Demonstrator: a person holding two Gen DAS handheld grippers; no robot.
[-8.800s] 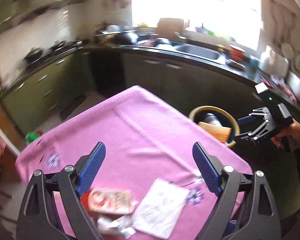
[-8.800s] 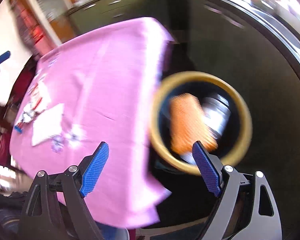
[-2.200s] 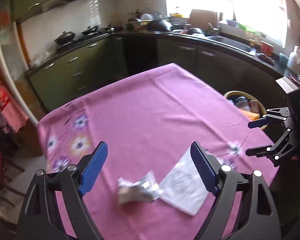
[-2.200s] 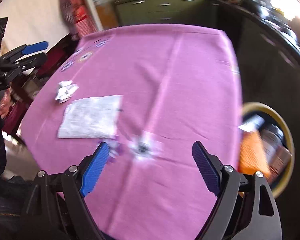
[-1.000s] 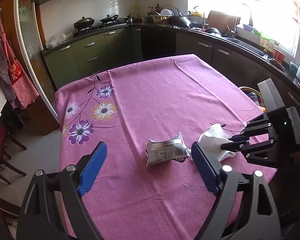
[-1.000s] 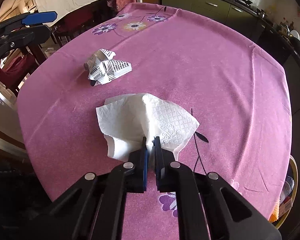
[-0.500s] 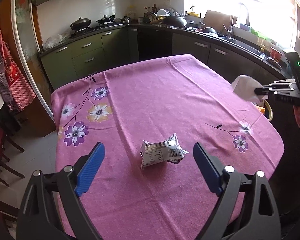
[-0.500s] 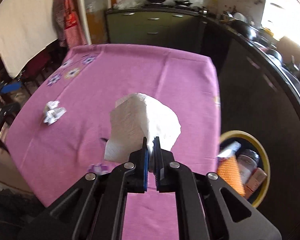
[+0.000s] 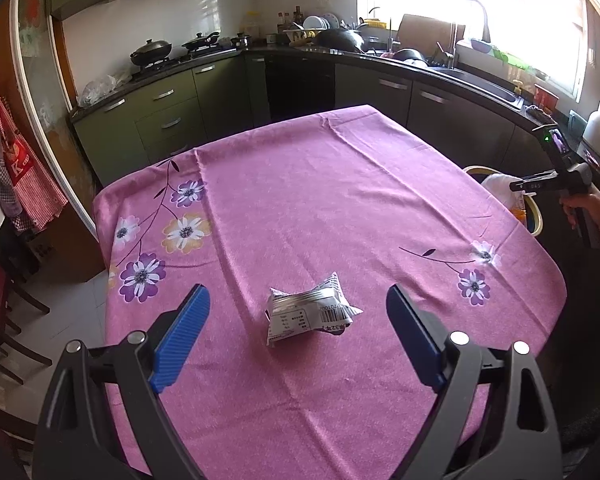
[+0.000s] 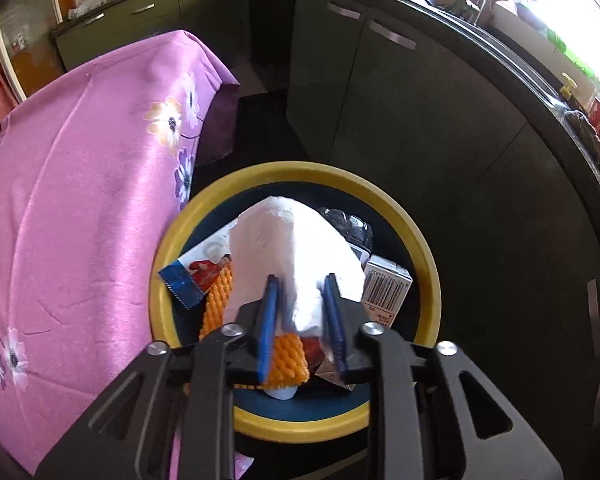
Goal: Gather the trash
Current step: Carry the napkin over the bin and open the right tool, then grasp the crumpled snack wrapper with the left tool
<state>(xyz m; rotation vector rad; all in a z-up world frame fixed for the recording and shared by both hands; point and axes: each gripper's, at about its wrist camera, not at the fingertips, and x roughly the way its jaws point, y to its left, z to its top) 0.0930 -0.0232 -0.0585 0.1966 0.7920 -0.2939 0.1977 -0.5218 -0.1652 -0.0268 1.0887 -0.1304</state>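
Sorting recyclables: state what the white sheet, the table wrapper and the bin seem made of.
Sheet: soft embossed tissue paper, matte, by its dimpled drape. Wrapper: probably foil-lined plastic film, shiny and creased, with a printed barcode. Bin: likely plastic, with a smooth, slightly glossy yellow rim.

Daylight pours through the window (image 9: 480, 32) and blows it out to pure white, glaring along the counter beneath it. The pink tablecloth (image 9: 320, 208) before the window is evenly lit and sharp, with soft sheen. Both fisheye views bend straight lines and darken at the corners. The cabinets below the window stay dim.
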